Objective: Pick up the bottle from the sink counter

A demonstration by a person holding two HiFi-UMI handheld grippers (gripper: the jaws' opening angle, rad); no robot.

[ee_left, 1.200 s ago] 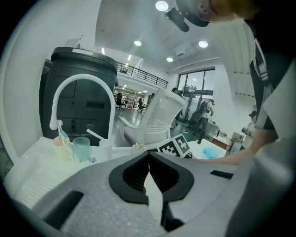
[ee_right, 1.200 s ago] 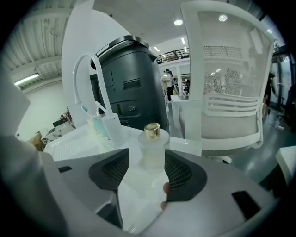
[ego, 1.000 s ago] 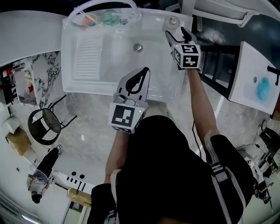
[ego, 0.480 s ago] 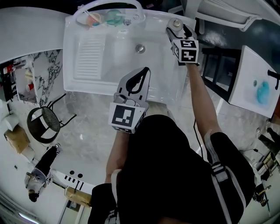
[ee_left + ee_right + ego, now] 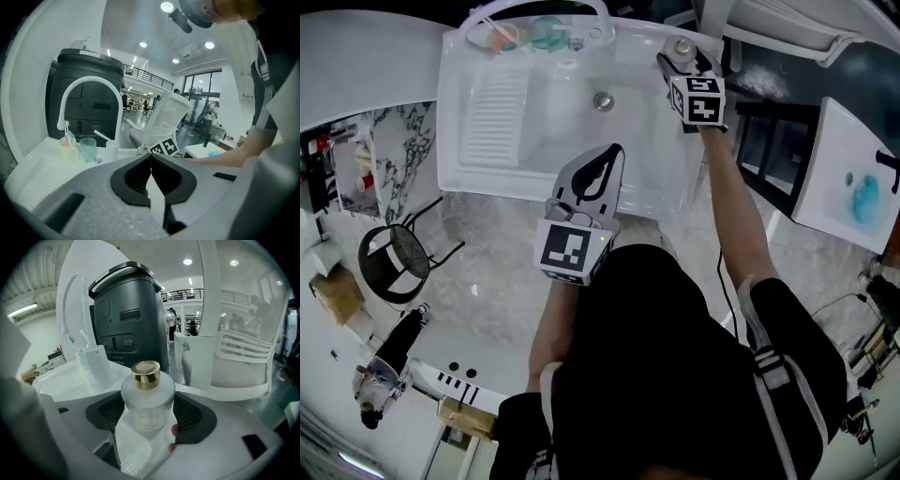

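Grey-veined polished marble floor [image 5: 478, 272] spreads below a glossy white moulded sink counter [image 5: 455, 103]. The counter's left side is ribbed into a draining board [image 5: 492, 117], and a round metal drain [image 5: 602, 100] sits in the smooth basin. A slim white arched faucet [image 5: 534, 7] curves over the back rim. At the counter's right back corner stands the frosted round glass bottle [image 5: 147, 401] with a shiny gold cap. It is upright between the jaws of the right gripper [image 5: 682, 62], which have just been opening and stand wide about it. The left gripper [image 5: 151, 158], over the counter's front edge, has its jaws closed together on nothing.
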